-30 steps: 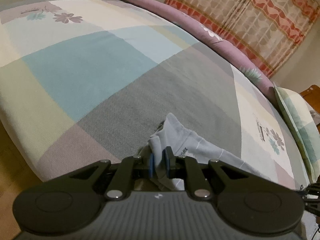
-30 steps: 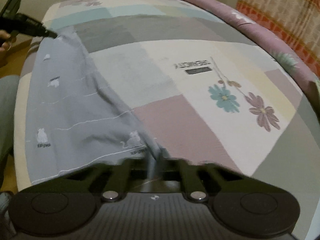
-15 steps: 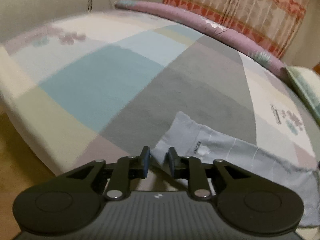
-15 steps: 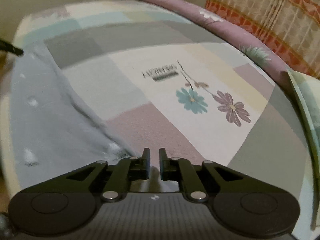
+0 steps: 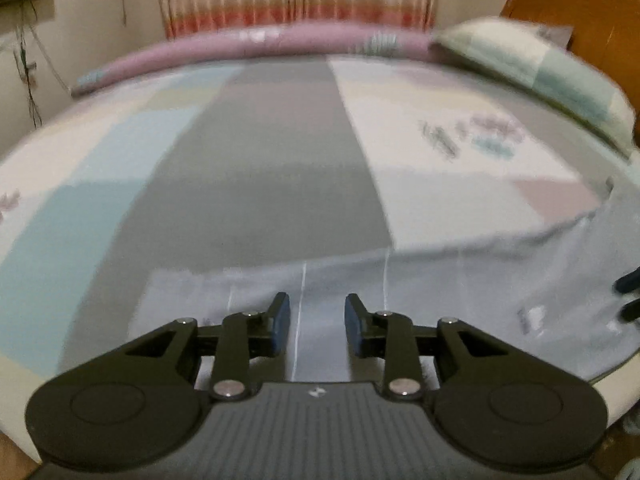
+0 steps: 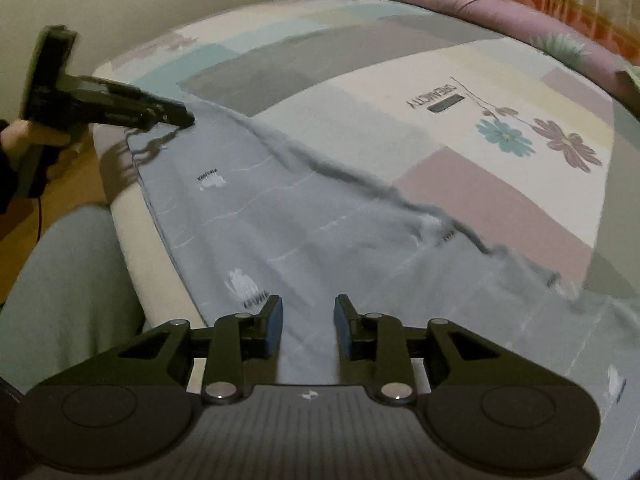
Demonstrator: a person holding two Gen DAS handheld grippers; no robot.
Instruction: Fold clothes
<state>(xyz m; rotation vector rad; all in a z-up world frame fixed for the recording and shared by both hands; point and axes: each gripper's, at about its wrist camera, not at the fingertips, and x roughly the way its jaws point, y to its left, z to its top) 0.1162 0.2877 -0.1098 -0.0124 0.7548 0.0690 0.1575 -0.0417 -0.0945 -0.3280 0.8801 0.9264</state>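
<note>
While the pale blue-grey cotton garment with thin white lines and small printed figures (image 6: 280, 216) lies spread flat along the near edge of the bed with the patchwork pastel sheet (image 6: 500, 204), both tools hover just above it with nothing between their pads. The left tool (image 5: 317, 322) has its jaws opening over the cloth's left end, and the right tool (image 6: 308, 320) has its jaws opening over the right part; neither grips fabric.

The garment's long axis runs side to side along the bed edge, so each tool sits nearer its own end. Its far hem lies as a slightly rumpled ridge (blur hides the finer creases) slanting across the sheet.

Beyond that hem the sheet is bare as far as the rolled mauve quilt (image 5: 256, 46) and the checked pillow (image 5: 532, 68), giving ample room for a fold away from the person. The near edge hangs close to the mattress side, by the person's knee (image 6: 68, 292).
</note>
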